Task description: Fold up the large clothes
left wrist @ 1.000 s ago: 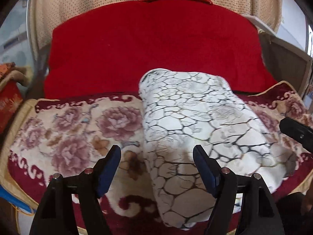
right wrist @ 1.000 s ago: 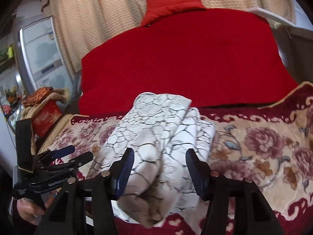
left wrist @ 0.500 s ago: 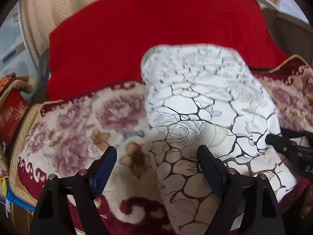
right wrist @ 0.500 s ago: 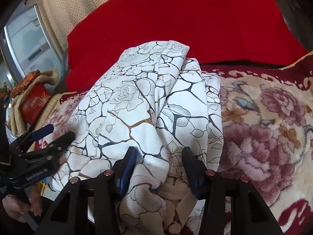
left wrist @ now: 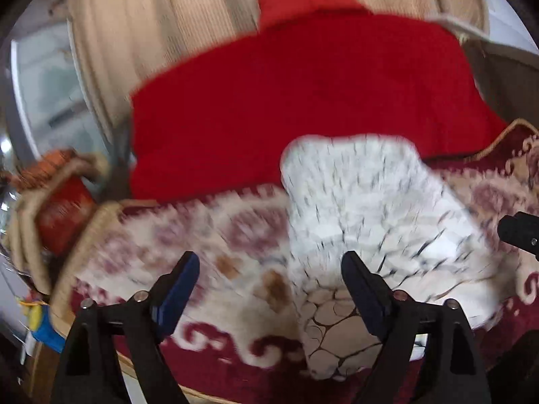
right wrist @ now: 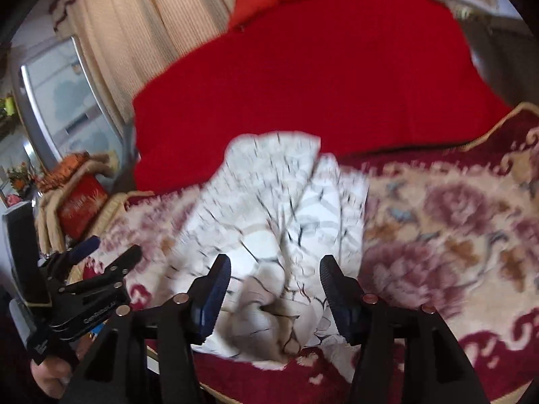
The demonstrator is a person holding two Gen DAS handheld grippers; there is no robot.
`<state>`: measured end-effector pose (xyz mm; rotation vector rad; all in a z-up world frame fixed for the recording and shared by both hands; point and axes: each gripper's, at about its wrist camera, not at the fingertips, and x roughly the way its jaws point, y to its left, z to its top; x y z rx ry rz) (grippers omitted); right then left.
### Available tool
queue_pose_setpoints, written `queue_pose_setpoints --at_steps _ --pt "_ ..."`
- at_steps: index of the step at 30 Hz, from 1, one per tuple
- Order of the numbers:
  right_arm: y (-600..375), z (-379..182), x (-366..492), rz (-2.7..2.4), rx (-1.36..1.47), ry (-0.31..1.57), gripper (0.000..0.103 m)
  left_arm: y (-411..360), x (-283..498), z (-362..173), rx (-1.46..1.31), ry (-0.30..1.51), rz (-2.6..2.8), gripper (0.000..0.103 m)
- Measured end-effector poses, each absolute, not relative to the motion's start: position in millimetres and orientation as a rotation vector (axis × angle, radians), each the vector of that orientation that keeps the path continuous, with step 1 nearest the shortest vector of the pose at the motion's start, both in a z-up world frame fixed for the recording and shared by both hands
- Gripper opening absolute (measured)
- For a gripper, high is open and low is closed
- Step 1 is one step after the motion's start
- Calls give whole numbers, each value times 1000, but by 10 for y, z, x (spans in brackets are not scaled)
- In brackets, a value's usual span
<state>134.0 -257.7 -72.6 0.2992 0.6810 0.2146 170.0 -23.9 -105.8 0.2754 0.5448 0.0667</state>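
A folded white garment (left wrist: 363, 208) with a dark crackle print lies on the flowered blanket (left wrist: 215, 235); both views are blurred. My left gripper (left wrist: 269, 259) hovers over the garment's near left edge. Its jaws are opening wide and nothing is pinched between them. My right gripper (right wrist: 274, 262) hangs above the bunched near end of the garment (right wrist: 269, 202). Its jaws are opening too; cloth lies below the gap and the pads stand clear of it. The left gripper (right wrist: 114, 249) also shows at the left of the right wrist view, held by a hand (right wrist: 50, 377).
A red cover (left wrist: 303, 101) drapes the sofa back behind the blanket, with a beige curtain (left wrist: 161, 33) above. A red box wrapped in tan cloth (right wrist: 81, 202) sits at the left end. The blanket's front edge (left wrist: 101, 353) runs just under my grippers.
Both grippers have drawn back and risen from the garment, so more sofa back and curtain shows. The right jaws have widened off the cloth fold. The left jaws stand wider.
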Motion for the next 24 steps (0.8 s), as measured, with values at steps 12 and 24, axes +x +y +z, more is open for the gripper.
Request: queue_pose_setpoints --at_steps 12,24 --pt "-2551 375 250 110 199 499 77 -160 538 157 223 315 119 101" --pt "-2364 629 -320 116 177 514 77 -137 -100 590 213 224 84 101"
